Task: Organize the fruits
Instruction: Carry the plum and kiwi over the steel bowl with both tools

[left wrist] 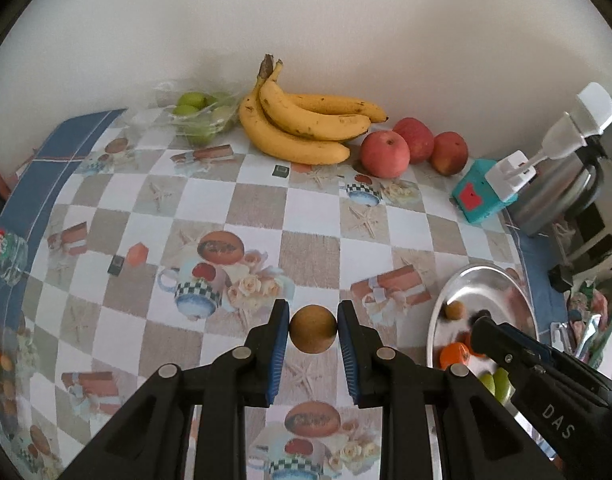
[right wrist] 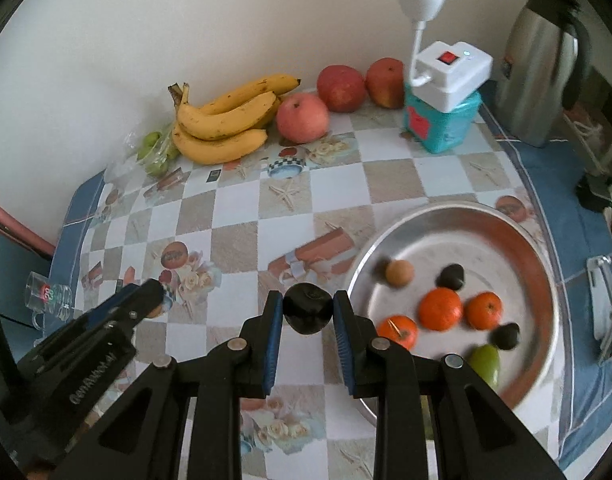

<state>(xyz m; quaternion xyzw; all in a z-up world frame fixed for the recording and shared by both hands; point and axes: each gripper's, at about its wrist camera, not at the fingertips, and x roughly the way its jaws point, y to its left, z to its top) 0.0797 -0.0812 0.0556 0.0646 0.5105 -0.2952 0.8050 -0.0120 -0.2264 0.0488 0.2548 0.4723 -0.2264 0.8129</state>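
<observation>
Plainly, a small round brown fruit (left wrist: 313,329) sat pinched between the blue pads of the left gripper (left wrist: 313,330), held above the checked tablecloth (left wrist: 250,208). The right gripper (right wrist: 308,314) was clamped on a dark, near-black fruit (right wrist: 308,314) just beside the rim of the metal tray (right wrist: 542,264). Three oranges (right wrist: 441,308), dark fruits and a green one lay in that tray, toward four o'clock. Bananas (left wrist: 306,128), three apples (left wrist: 385,154) and bagged green fruit (left wrist: 194,114) lined the wall at twelve o'clock.
</observation>
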